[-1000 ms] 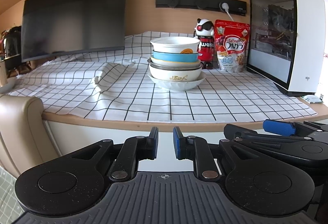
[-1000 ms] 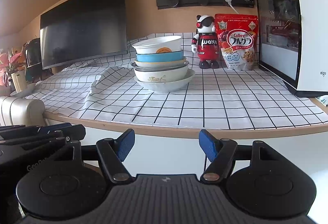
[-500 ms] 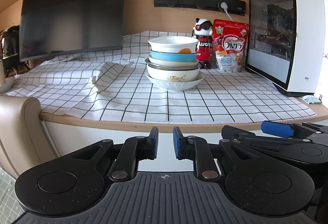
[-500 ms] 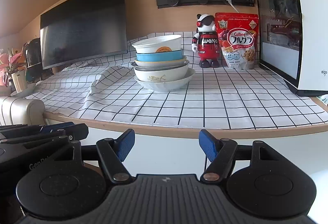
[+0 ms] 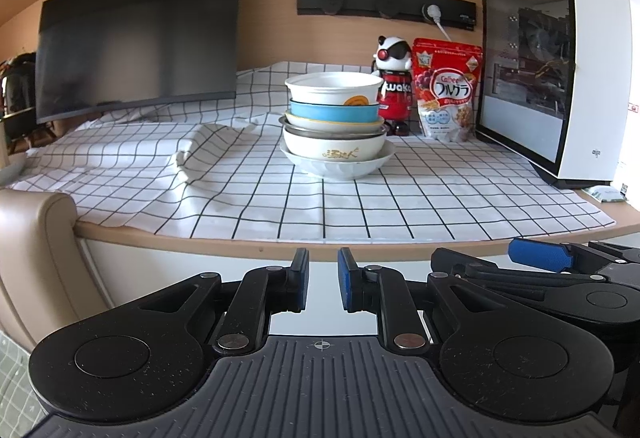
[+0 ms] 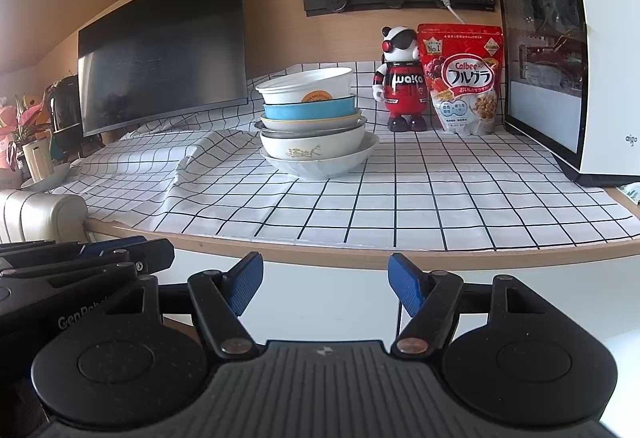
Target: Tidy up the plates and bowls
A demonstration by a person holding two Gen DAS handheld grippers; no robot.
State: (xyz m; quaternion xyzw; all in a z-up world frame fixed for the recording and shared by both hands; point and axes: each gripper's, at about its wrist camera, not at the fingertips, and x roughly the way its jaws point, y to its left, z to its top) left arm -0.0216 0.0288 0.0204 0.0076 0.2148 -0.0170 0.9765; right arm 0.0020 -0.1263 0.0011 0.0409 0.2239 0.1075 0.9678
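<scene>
Not much changed tbh. Both views have crept a bit closer vs a sec ago, so the stack of bowls and plates looks slightly bigger; the stack itself hasn't budged. It sits at 12 o'clock on the checked cloth, w/ the panda figure just behind at 1 o'clock.

Left gripper is nearly clenched, small gap, nothing in it. Right gripper is spread wide, also w/o anything. Both sit below the desk edge.

Everything's already nested in one pile, so this fits either a tidy-up that's done or one about to sort the pile apart. Can't say which.
</scene>
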